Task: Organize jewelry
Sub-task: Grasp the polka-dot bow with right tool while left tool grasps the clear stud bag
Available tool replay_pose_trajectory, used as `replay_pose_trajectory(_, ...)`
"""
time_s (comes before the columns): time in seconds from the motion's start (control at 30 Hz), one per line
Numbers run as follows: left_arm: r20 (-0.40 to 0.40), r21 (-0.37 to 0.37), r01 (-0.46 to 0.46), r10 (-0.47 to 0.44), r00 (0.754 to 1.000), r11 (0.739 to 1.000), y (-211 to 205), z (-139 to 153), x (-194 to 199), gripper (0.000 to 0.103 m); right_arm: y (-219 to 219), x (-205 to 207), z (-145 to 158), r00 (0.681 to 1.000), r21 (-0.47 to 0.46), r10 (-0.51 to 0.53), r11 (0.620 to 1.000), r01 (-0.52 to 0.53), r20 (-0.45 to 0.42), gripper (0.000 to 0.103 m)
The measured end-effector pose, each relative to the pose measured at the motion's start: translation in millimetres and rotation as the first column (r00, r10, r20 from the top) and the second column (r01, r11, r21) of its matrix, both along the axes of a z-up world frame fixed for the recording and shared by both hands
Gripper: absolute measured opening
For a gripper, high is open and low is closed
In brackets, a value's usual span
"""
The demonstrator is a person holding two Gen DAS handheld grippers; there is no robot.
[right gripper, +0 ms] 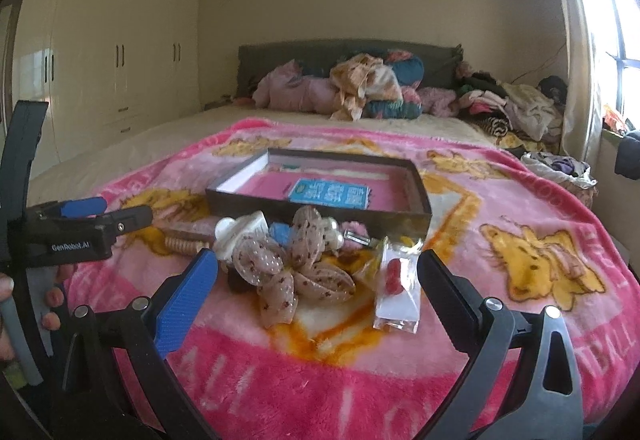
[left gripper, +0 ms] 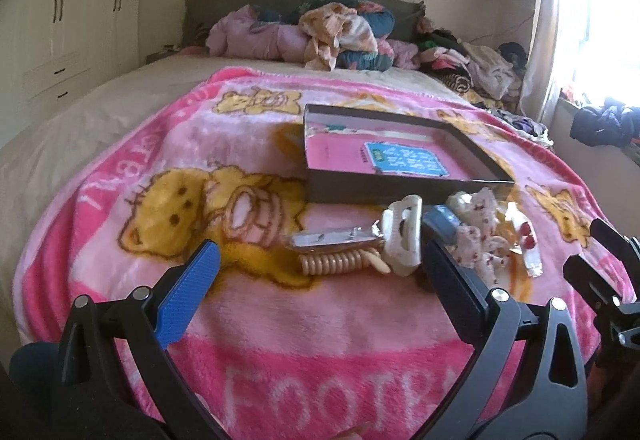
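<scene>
While both tools hover apart over the bed, nothing is yet taken up

Left tool (left gripper: 320,268): jaws wide, empty, low over the blanket (left gripper: 280,328)
Right tool (right gripper: 318,276): jaws wide, empty, facing the pile
Pile: bow (right gripper: 292,276), clip (left gripper: 402,236), coil (left gripper: 334,262), packet (right gripper: 396,284), heaped just before the box (right gripper: 224,200)
Box: open, a pink card inside
Handling: bow likely soft and light, best pinched at its knot; packet probably slippery, take an edge; clip looks stiff
In the way: items overlap; plush blanket may snag; clothes (right gripper: 512,104) lie well apart
</scene>
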State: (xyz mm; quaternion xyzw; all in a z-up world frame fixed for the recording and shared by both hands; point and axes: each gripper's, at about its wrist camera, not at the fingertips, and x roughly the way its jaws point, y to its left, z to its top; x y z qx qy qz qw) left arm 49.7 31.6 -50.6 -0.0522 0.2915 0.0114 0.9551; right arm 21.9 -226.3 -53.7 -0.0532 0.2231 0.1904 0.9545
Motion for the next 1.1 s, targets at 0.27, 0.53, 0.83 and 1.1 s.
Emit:
replay_pose_trajectory(0.27,-0.076,-0.021,0.003,-0.004,0.997,1.000,7,-18,29,0.093,21,33,-25,0.995,-0.100,0.059,0.993,-0.067,-0.080,0.097)
replay_pose_trajectory(0.53,-0.164,-0.048,0.037,-0.044,0.986,0.998,4,-35,54,0.093,35,62,-50,0.975,-0.113,0.104,0.985,-0.128,-0.196,0.090)
replay_pose_trajectory(0.83,-0.176,-0.070,0.074,-0.085,0.981,0.995,0,-39,71,0.083,36,59,-62,0.958,-0.075,0.141,0.984,-0.164,-0.249,0.019)
replay_pose_trajectory(1.1,-0.173,-0.089,0.095,-0.110,0.979,0.991,0,-40,83,0.065,28,57,-54,0.962,-0.031,0.135,0.989,-0.147,-0.237,0.014)
